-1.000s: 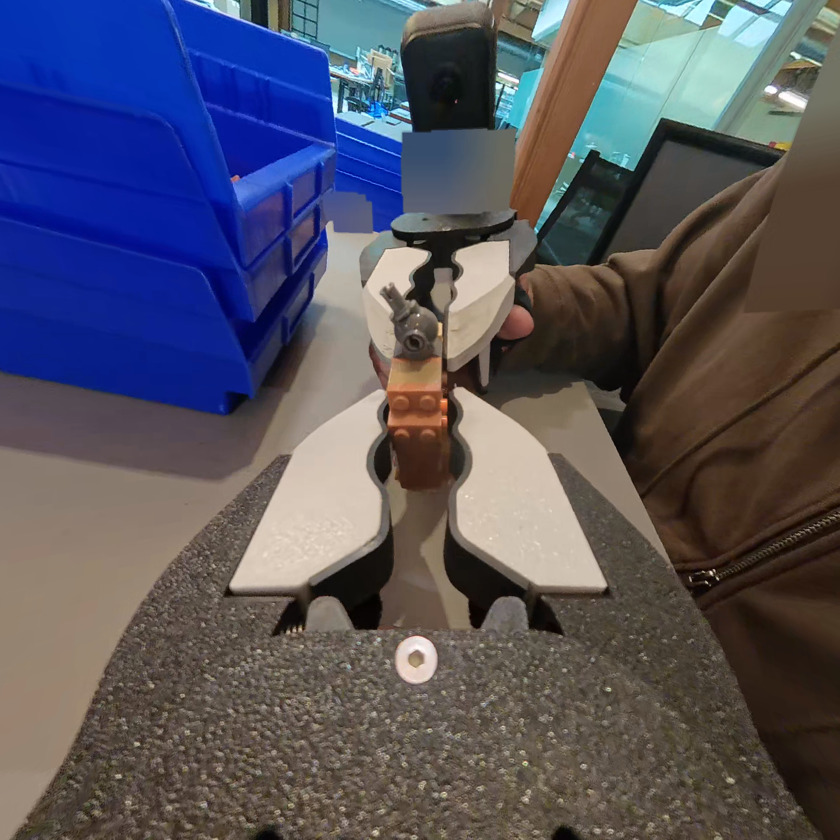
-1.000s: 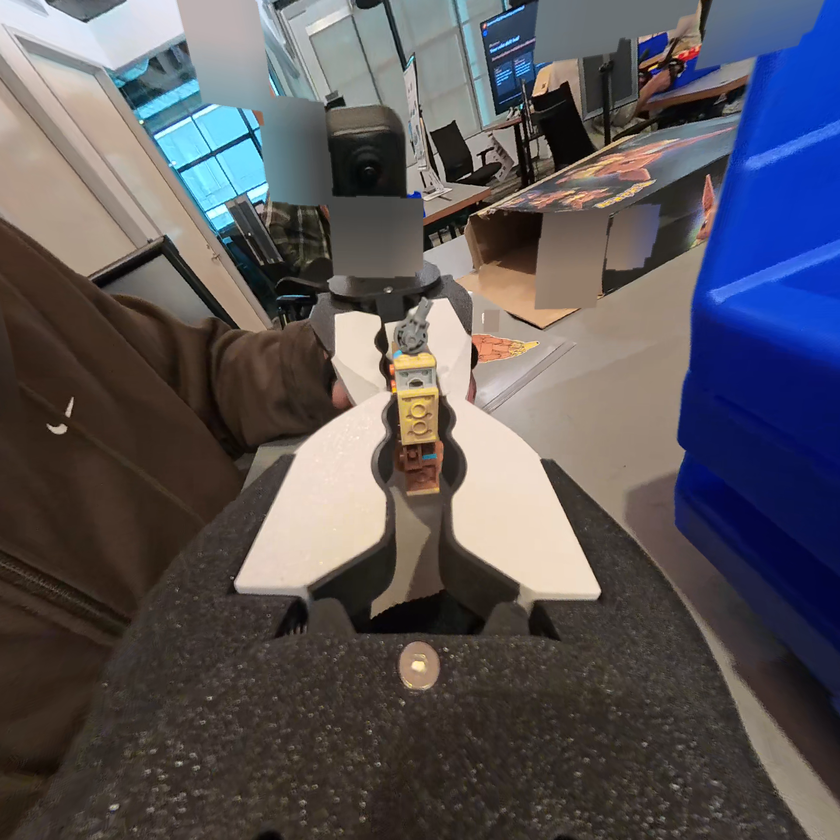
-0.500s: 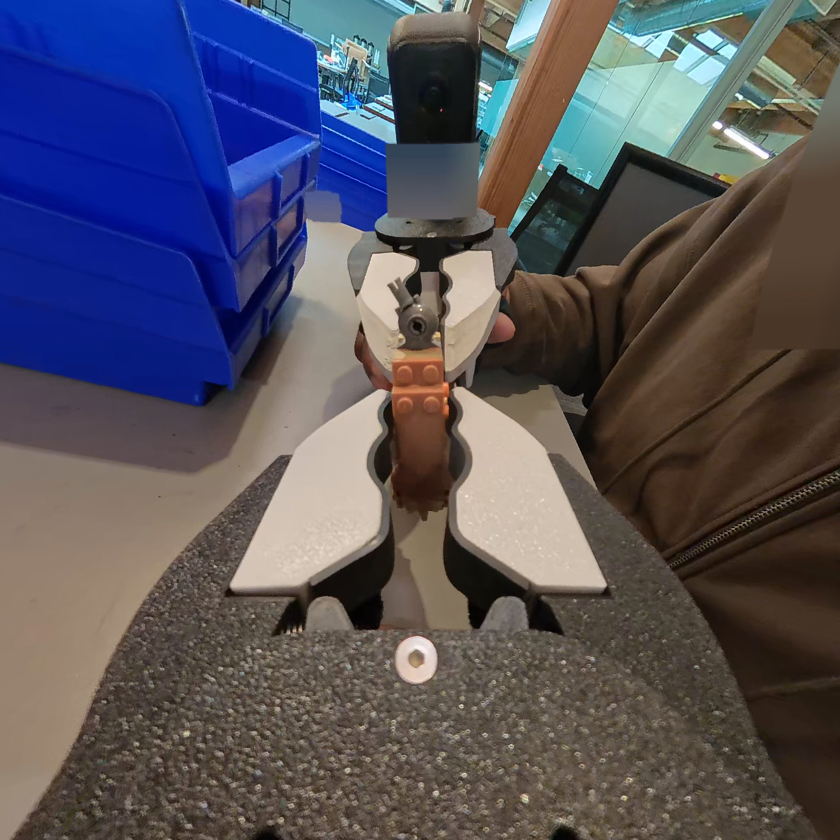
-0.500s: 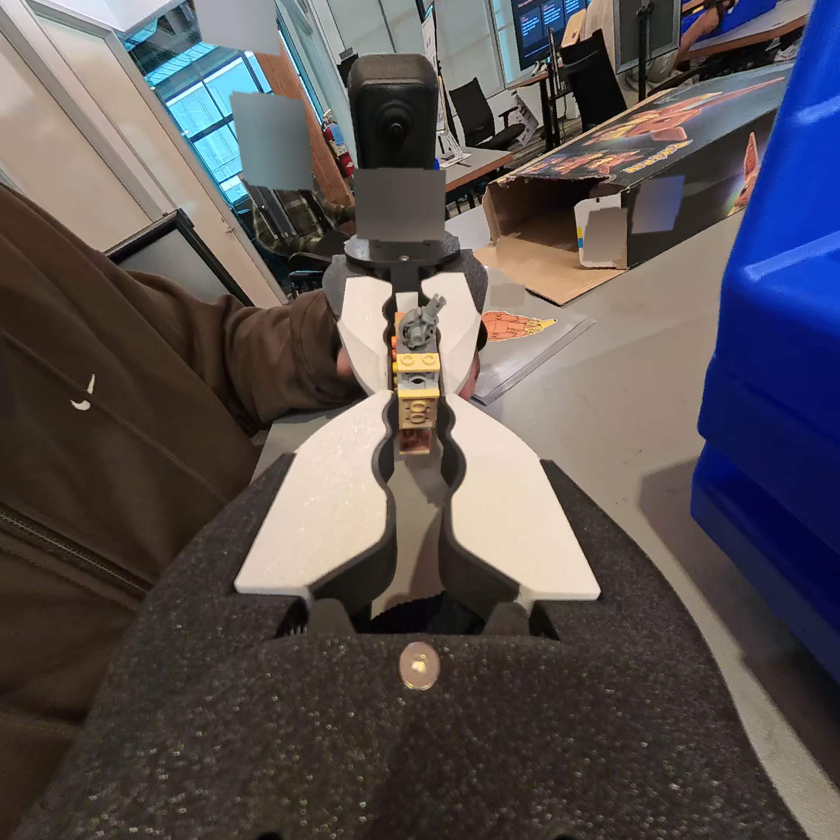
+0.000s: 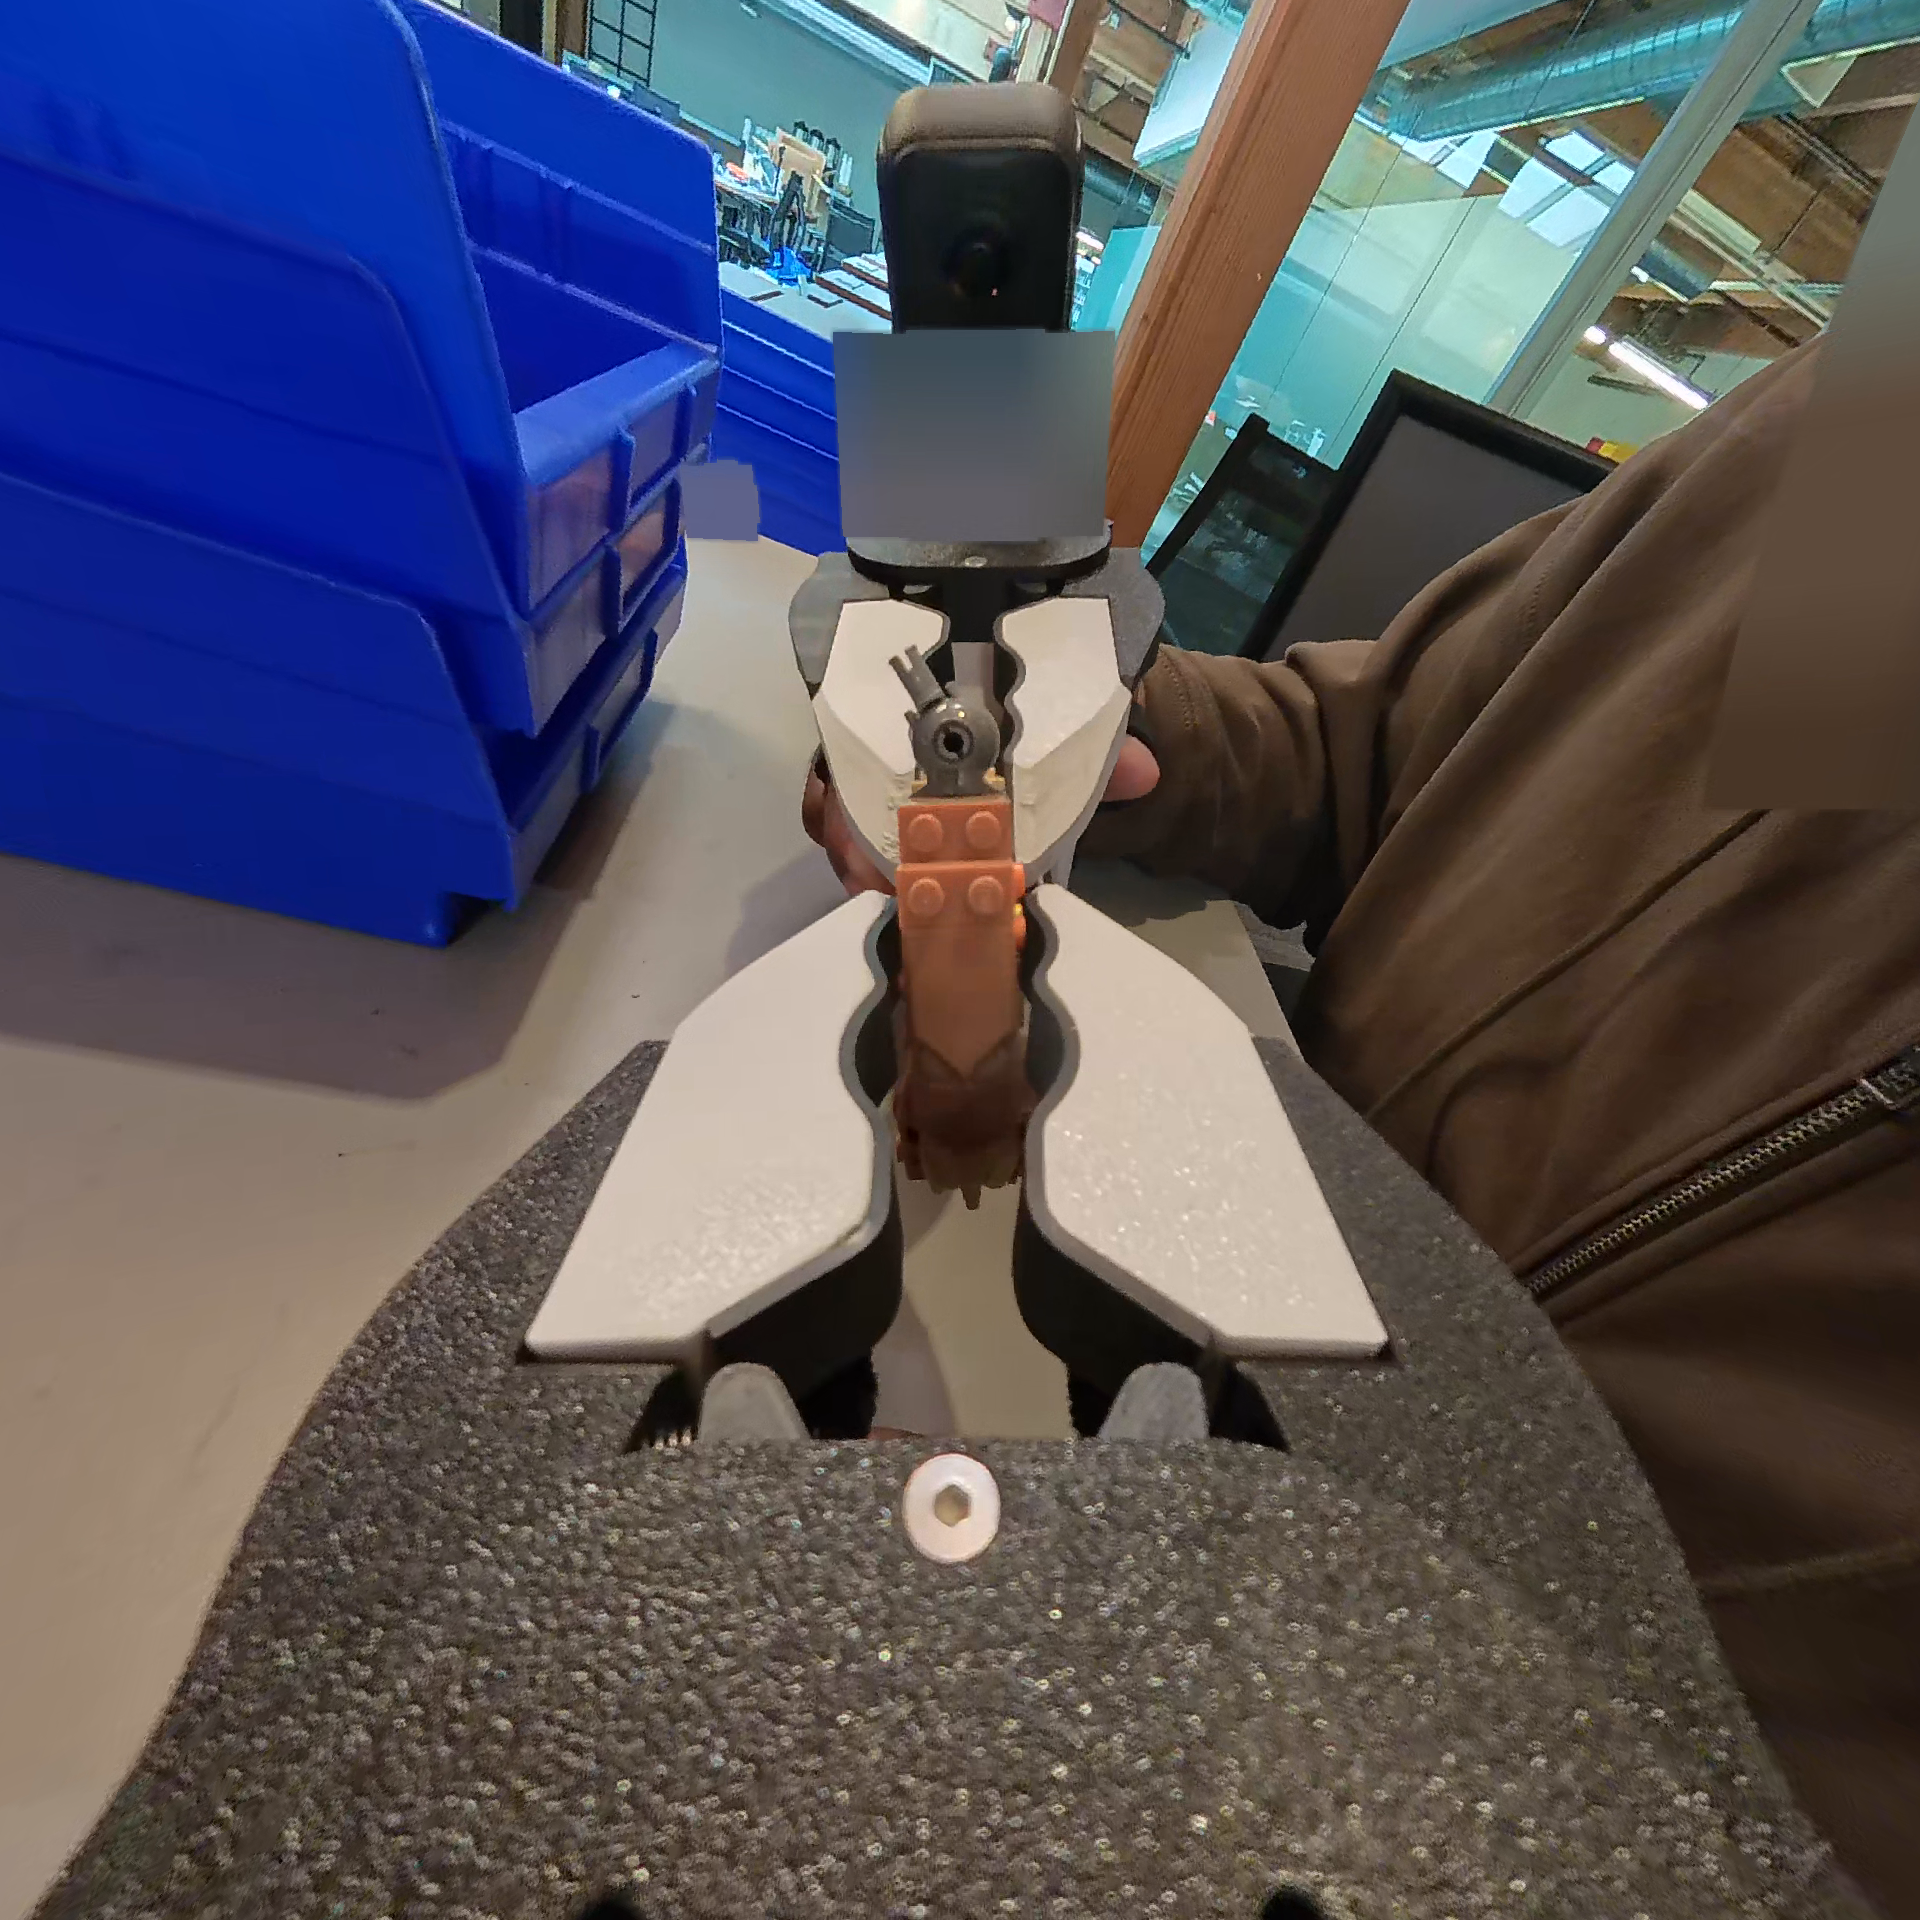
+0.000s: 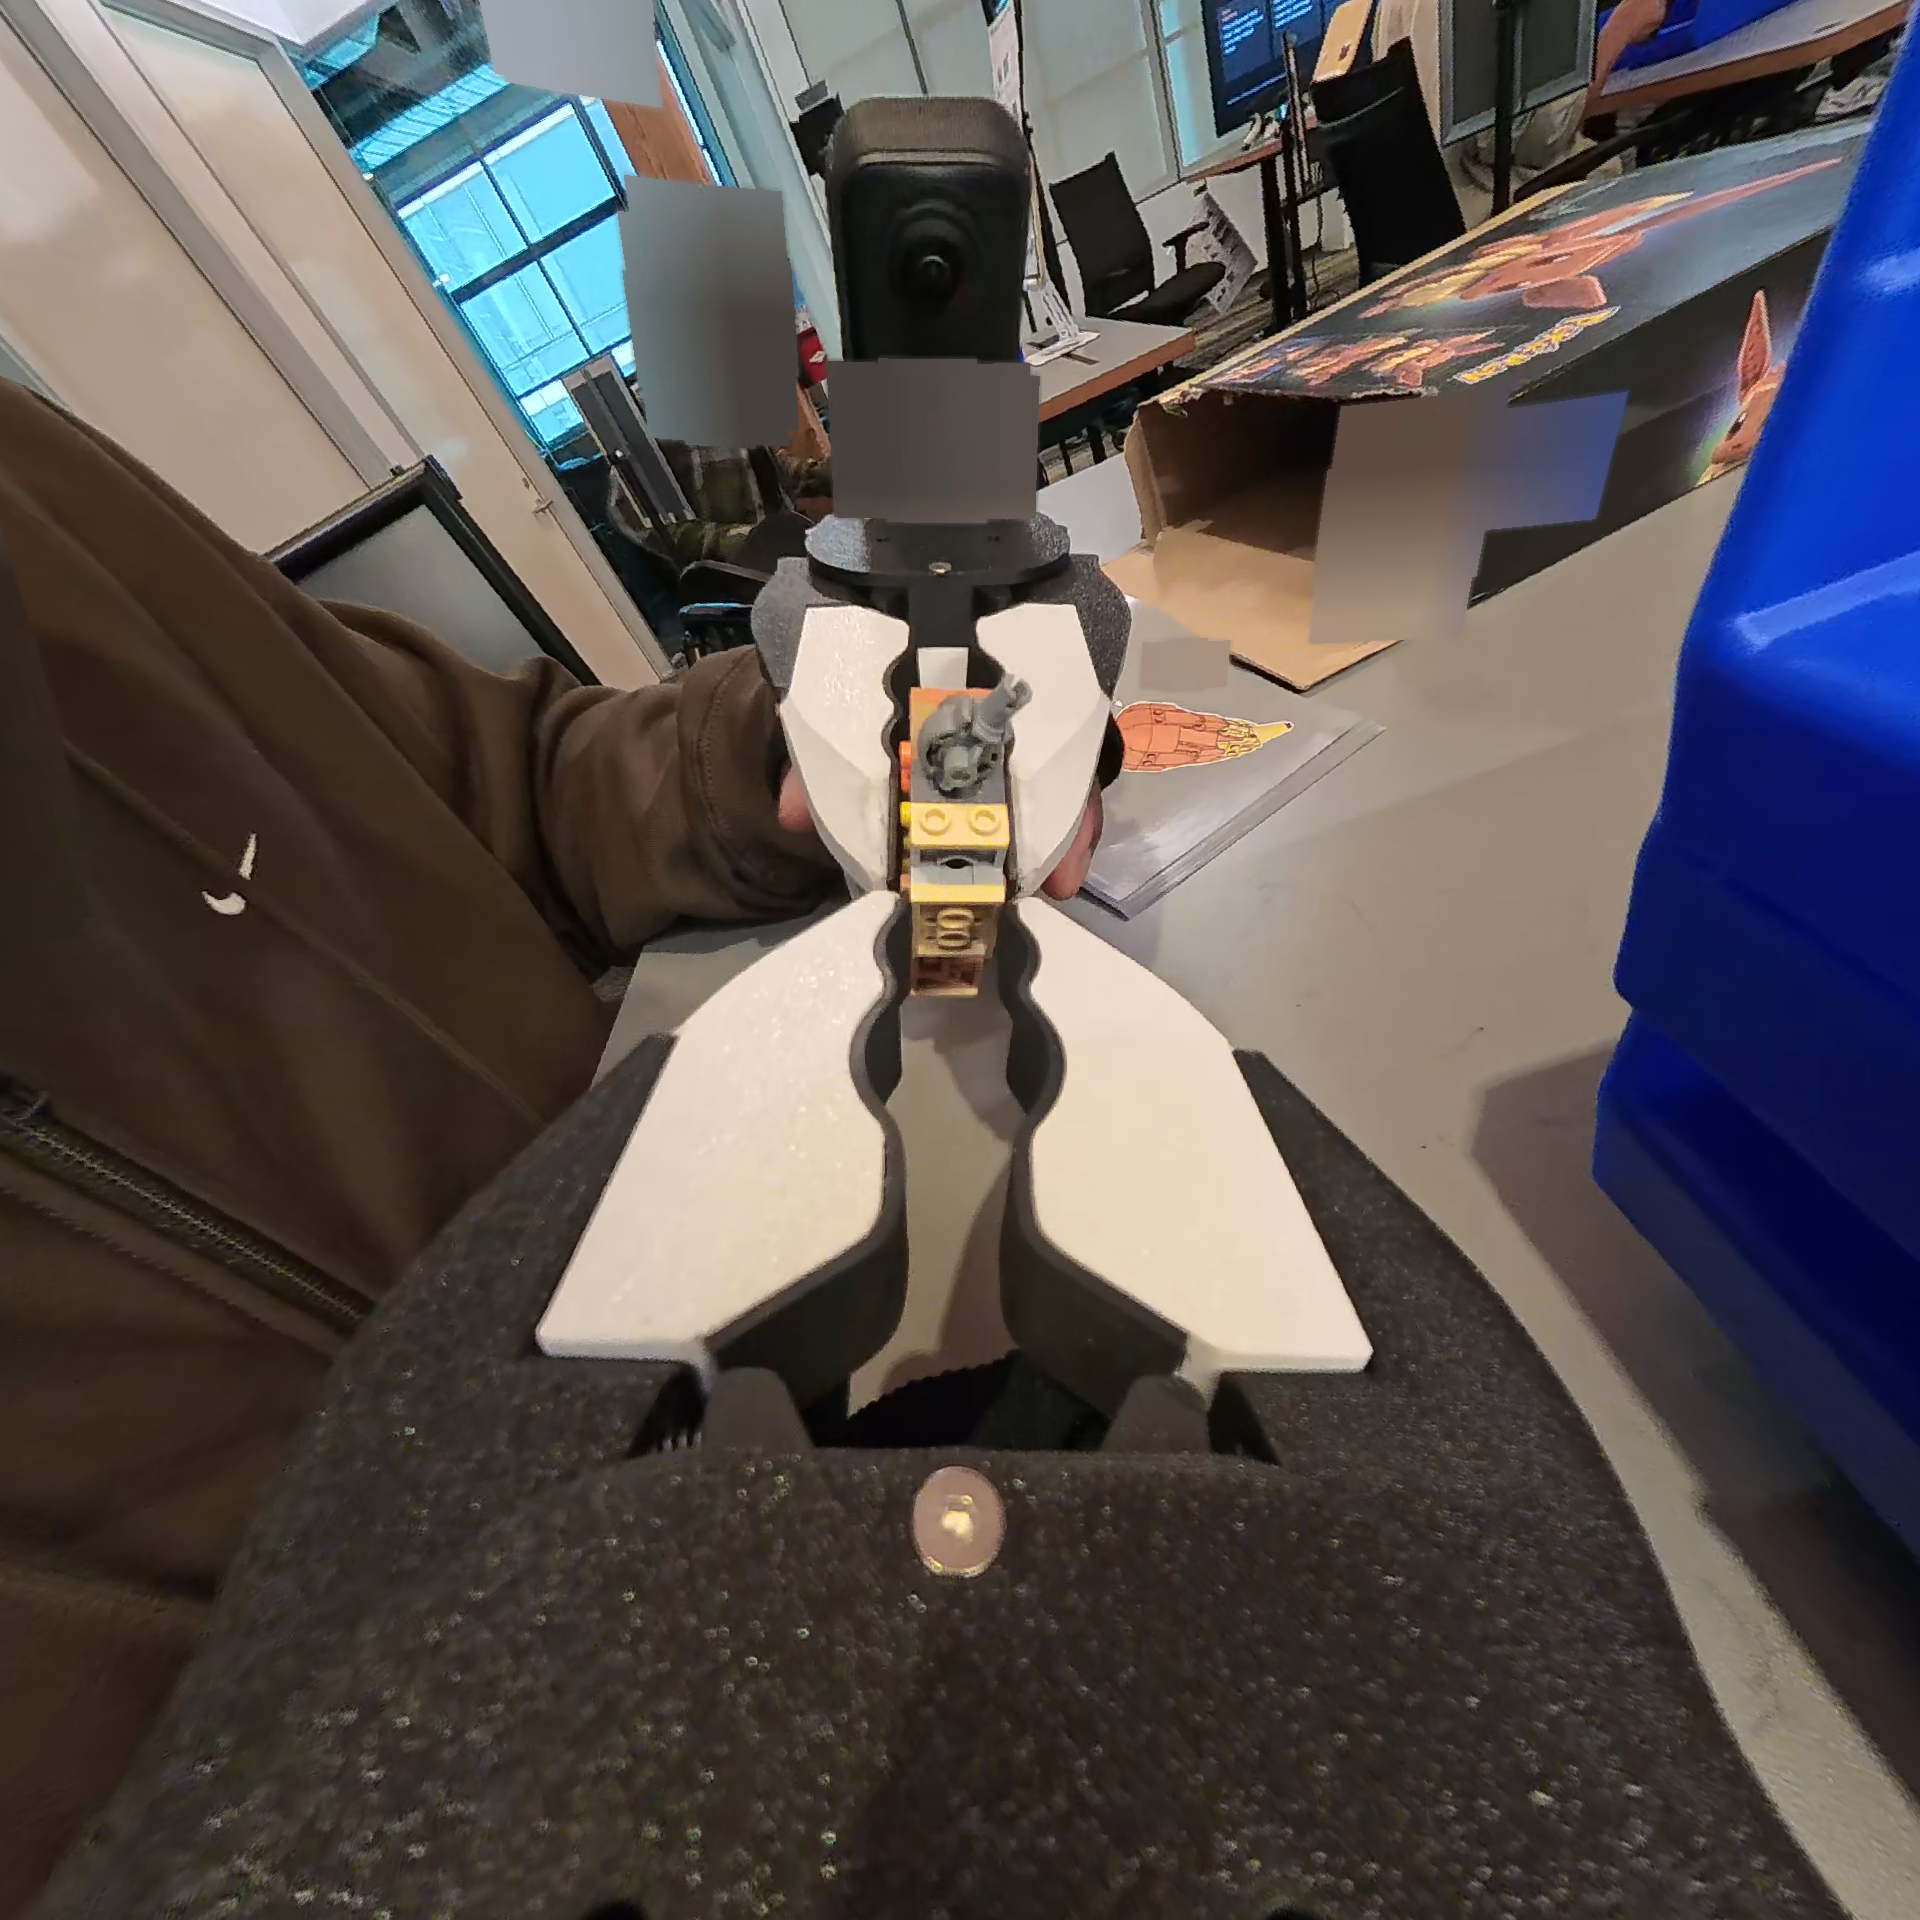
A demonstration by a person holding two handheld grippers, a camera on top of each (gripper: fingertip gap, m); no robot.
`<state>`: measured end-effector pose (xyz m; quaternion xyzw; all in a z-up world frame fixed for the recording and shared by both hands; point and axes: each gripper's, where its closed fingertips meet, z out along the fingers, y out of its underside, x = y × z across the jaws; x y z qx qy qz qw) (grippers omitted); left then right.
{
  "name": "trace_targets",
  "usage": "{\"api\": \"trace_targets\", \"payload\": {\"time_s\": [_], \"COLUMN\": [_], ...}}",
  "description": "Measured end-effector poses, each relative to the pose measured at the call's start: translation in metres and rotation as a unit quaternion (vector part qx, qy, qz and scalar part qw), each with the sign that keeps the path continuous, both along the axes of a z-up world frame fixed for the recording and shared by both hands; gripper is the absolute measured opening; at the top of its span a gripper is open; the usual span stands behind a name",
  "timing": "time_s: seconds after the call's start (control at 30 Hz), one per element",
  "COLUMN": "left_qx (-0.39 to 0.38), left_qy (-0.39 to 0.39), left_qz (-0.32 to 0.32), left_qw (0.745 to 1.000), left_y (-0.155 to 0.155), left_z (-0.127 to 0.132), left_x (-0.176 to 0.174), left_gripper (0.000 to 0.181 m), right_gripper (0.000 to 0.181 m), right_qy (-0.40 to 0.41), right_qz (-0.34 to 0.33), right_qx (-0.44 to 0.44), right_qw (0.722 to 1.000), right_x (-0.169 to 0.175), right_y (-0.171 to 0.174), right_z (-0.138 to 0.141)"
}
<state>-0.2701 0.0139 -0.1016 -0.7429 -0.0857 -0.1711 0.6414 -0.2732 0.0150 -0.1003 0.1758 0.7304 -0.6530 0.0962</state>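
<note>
Both tongs grip one brick assembly (image 5: 954,914) tip to tip: left tongs (image 5: 956,935) now farther along its orange end, right tongs (image 6: 951,935) holding the yellow end, above the bench (image 5: 208,1091).

Two claws (image 5: 956,914) (image 6: 951,914), one brick assembly (image 5: 954,935), three stacked blue bins (image 5: 312,499).

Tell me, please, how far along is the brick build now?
Done: the brick stack looks joined into one column, with a grey joint piece on it. In hand: the left gripper and the right gripper both clamp it above the table. Left: unclear; no loose bricks show.
</note>
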Motion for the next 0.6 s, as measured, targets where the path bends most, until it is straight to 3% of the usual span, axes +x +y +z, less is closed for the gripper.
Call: {"api": "trace_targets", "payload": {"time_s": [0.1,0.13,0.23,0.3,0.47,0.6], "left_qx": [0.001,0.022,0.075,0.071,0.055,0.046], "left_qy": [0.0,-0.01,-0.039,-0.043,-0.031,-0.02], "left_qz": [0.0,0.021,0.079,0.072,0.037,0.027], "left_qw": [1.0,1.0,0.993,0.994,0.997,0.998], "left_y": [-0.002,-0.009,-0.037,-0.032,-0.007,0.003], "left_z": [0.002,0.008,0.028,0.026,0.015,0.01], "left_x": [-0.001,-0.01,-0.041,-0.038,-0.016,-0.007], "left_gripper": [0.021,0.021,0.021,0.021,0.021,0.021], "right_gripper": [0.014,0.0,0.0,0.0,0.025,0.027], "right_qy": [0.004,0.006,-0.007,-0.016,-0.001,-0.01], "right_qz": [0.002,0.001,-0.048,-0.071,-0.028,-0.011], "right_qx": [0.004,0.002,-0.028,-0.047,0.005,0.009], "right_qw": [1.0,1.0,0.998,0.996,1.0,1.0], "right_x": [0.001,-0.001,-0.025,-0.034,-0.013,-0.004], "right_y": [0.002,0.007,0.032,0.036,0.008,-0.004], "right_z": [0.002,0.002,0.009,0.013,-0.004,-0.009]}}
